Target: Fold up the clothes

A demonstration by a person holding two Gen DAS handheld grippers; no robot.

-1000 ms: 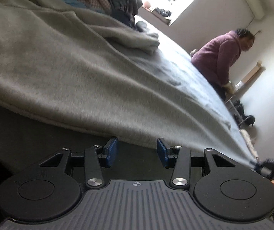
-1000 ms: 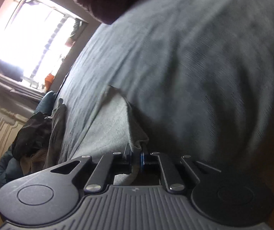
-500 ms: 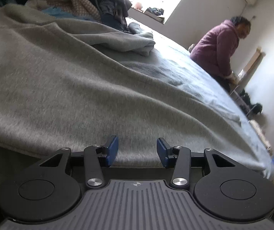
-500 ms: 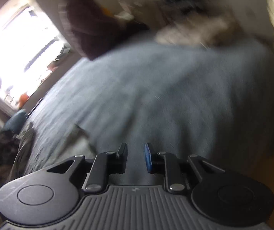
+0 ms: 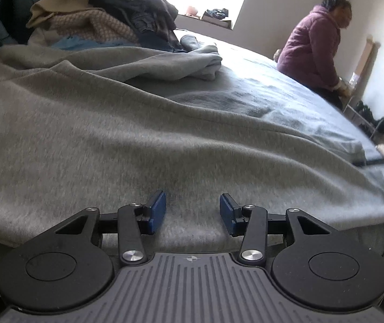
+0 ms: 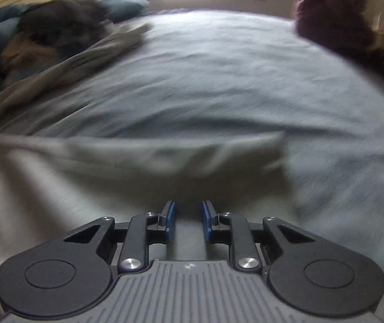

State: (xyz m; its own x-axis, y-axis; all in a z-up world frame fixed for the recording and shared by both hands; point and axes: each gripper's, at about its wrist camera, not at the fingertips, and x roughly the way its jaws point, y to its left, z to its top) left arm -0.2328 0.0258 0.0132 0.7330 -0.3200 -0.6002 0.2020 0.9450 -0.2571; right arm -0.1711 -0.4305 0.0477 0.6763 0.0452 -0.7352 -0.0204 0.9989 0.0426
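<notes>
**Grey garment spread on the bed, folding barely begun**

The grey garment (image 5: 116, 134) lay wide across the bed (image 5: 286, 91), its near hem hanging over the bed's edge just in front of the left tongs (image 5: 190, 212). Those tongs stood parted with nothing between the blue pads (image 5: 157, 211); cloth lay beyond and below them, but the pads did not pinch it. One sleeve or corner (image 5: 192, 64) sat bunched toward the far side, not yet laid flat.

In the right wrist view, much blurred, the right tongs (image 6: 188, 222) showed a narrow gap and held nothing. Their jaws had just been opening and then closing a little, with no cloth between them at this moment. Ahead of them a flap of the garment (image 6: 186, 156) lay turned over on the bedsheet, its edge raised and casting a shadow. Whether that counted as a first fold or only a loose drop could not be told through the blur.

Judged from this, the task stood near its start: one garment was laid out, perhaps with one edge turned in, and no tidy folded shape was visible. A heap of clothes (image 5: 97, 18) waited at the head of the bed, apparently unfolded. A person in a purple top (image 5: 315, 51) stood beyond the far side of the bed.
</notes>
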